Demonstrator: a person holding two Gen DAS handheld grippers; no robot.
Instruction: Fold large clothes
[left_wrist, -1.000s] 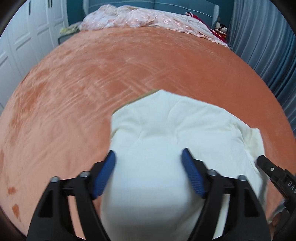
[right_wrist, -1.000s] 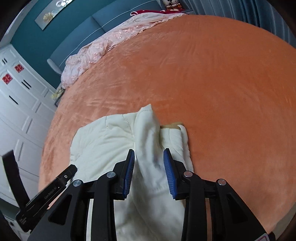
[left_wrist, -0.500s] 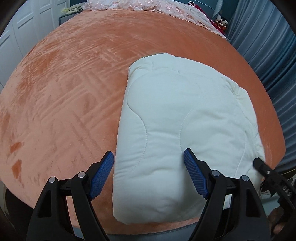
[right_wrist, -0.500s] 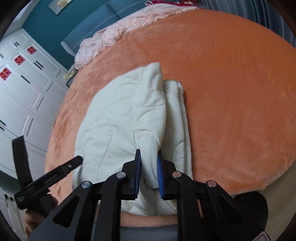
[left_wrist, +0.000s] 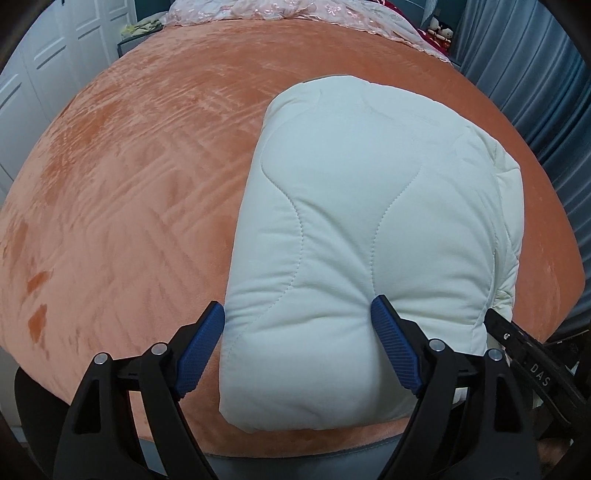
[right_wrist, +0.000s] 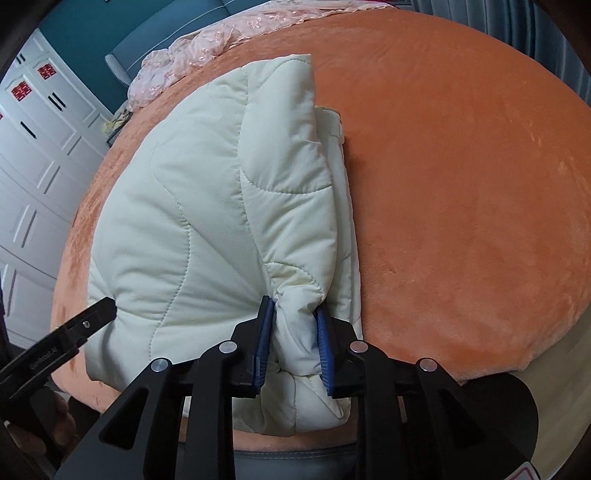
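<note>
A cream quilted jacket (left_wrist: 369, 221) lies folded into a thick bundle at the near edge of the orange bed (left_wrist: 129, 184). My left gripper (left_wrist: 297, 325) is open, its blue fingers straddling the bundle's near left end and touching its sides. My right gripper (right_wrist: 295, 325) is shut on a bunched fold at the near right end of the jacket (right_wrist: 207, 206). The left gripper's tip (right_wrist: 88, 321) shows at the left of the right wrist view; the right gripper's tip (left_wrist: 517, 343) shows at the right of the left wrist view.
A pink lace cover (left_wrist: 295, 14) lies bunched at the far end of the bed. White wardrobe doors (right_wrist: 33, 166) stand on the left and blue curtains (left_wrist: 535, 74) on the right. The bed's near edge (left_wrist: 332, 439) drops to a grey base.
Both grippers pulled back toward the bed's near edge, bringing the jacket along as a folded bundle. The right gripper closed onto the fold. The left stayed open.
</note>
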